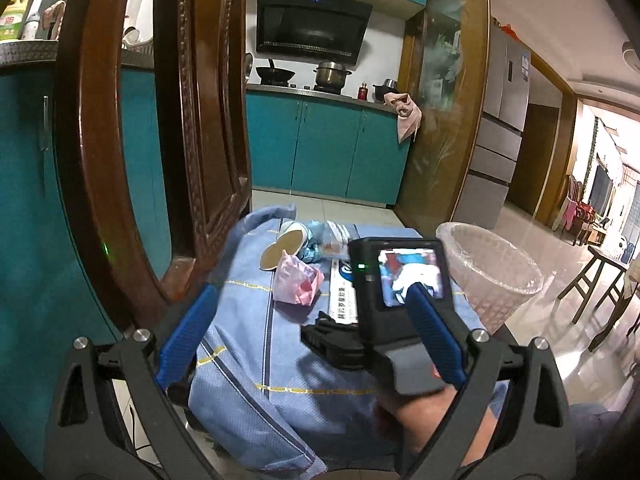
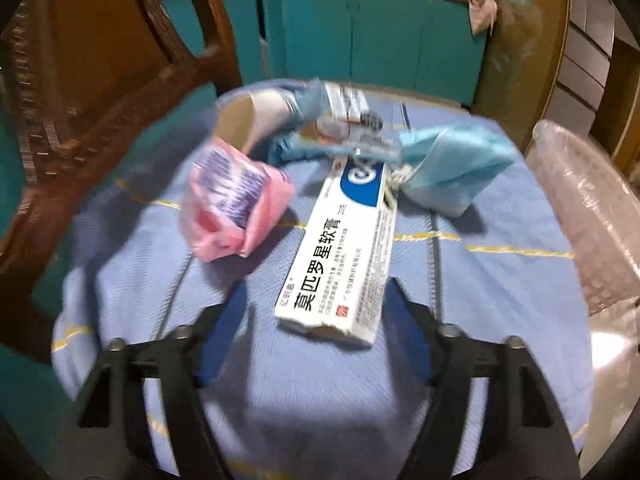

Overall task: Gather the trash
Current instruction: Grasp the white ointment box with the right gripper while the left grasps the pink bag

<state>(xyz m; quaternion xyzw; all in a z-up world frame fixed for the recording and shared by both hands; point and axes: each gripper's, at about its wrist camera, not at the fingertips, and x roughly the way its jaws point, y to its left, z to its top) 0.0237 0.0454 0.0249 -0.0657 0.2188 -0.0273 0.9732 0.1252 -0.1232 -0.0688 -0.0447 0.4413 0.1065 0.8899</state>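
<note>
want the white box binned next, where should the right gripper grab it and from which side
Grip the white box across its narrow width at the near, torn end, coming from above. It lies flat and long, pointing away from the right gripper, and its long sides are clear there.

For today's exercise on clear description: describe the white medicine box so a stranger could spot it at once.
Find the blue cloth covering the table. Near its middle, among the litter, lies the white medicine box, flat, between a crumpled pink wrapper and a folded blue face mask. It alone is long, rigid, and printed with large black characters.
</note>
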